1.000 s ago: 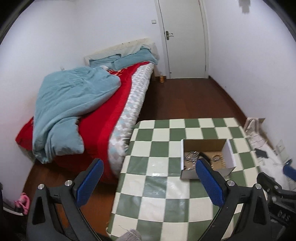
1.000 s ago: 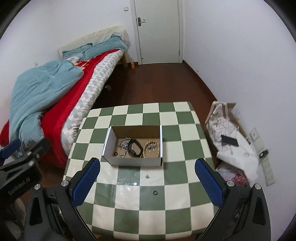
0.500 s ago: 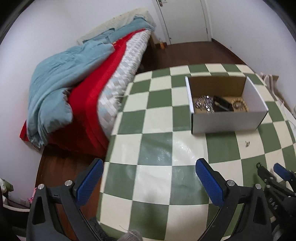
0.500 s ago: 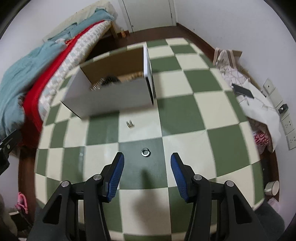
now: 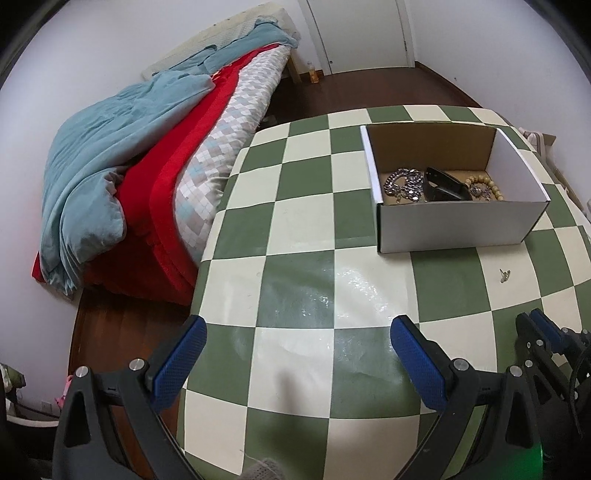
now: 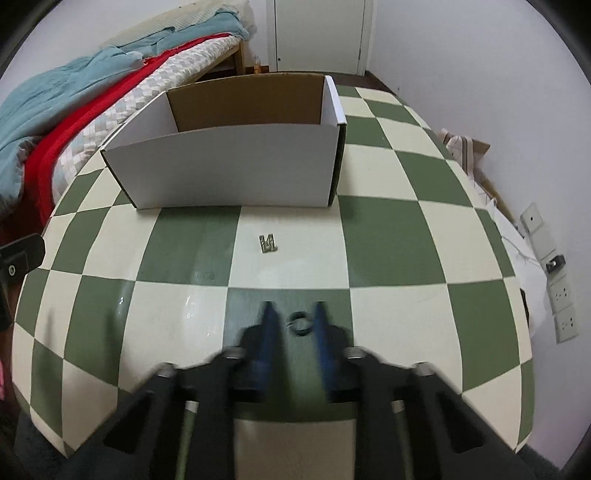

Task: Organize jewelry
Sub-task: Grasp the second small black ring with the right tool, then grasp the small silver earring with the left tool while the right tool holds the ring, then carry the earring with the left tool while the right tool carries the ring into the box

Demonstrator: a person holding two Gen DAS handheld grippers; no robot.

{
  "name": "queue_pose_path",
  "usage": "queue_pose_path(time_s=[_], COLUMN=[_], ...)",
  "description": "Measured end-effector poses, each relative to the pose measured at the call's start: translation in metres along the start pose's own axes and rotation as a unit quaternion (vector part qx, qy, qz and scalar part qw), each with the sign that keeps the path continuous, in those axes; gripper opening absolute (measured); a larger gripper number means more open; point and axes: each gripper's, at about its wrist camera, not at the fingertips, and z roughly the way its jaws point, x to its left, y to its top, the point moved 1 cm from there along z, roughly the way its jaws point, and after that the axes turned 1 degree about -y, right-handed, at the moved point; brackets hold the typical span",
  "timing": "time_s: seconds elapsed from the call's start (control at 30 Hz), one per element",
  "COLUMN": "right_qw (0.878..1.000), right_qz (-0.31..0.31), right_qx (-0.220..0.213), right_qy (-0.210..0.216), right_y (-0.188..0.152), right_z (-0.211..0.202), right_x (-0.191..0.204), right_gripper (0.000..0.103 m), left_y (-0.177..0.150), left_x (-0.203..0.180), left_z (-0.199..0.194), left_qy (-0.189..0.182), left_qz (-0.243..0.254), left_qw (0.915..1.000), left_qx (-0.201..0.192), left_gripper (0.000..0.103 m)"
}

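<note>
A white cardboard box stands on the green-and-cream checked table. In the left wrist view it holds a silver chain, a black band and a beaded bracelet. A small metal ring lies on a green square between the blue fingertips of my right gripper, which is narrowly open around it, low at the table. A small metal earring lies in front of the box. My left gripper is wide open and empty above the table's near left part.
A bed with red and blue bedding stands left of the table. A white door is at the back. Bags and papers lie on the floor at the right wall. The right gripper shows at the left wrist view's right edge.
My right gripper has come down to the table and narrowed its fingers around the ring. My left gripper has tilted down toward the table and stayed open.
</note>
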Motion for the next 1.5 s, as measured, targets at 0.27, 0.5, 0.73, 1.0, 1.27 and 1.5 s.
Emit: queue_pose_path(time_s=[0.27,0.5,0.73,1.0,1.27,1.5], right_qw=[0.999,0.994,0.991,0.987,0.986,0.985], right_qz=[0.031,0.105,0.134,0.157,0.166,0.169], right_qx=[-0.008,-0.016,-0.009,-0.005,-0.006,-0.014], right_qy=[0.012,-0.002,-0.017,-0.021,-0.022,-0.020], right_y=[-0.002,0.008,0.010,0.010,0.009,0.009], right_z=[-0.007,-0.020,-0.015,-0.007,-0.006,-0.016], right_x=[-0.018,-0.078,-0.112,-0.131,-0.139,-0.140], right_gripper=[0.014,0.014,0.014,0.014,0.014,0.014], left_y=[0.006,0.022,0.032,0.030,0.031,0.033], left_x=[-0.028,-0.088,-0.134,-0.157,-0.158,-0.147], left_z=[0.001,0.013,0.024,0.035,0.036,0.022], left_qy=[-0.031,-0.113,-0.152,-0.167,-0.173,-0.175], left_qz=[0.015,0.026,0.047,0.067,0.064,0.058], left_qw=[0.9994,0.9928,0.9863,0.9819,0.9817,0.9826], left_qx=[0.002,0.028,0.043,0.058,0.045,0.023], left_gripper=[0.101,0.101,0.091,0.033,0.006,0.006])
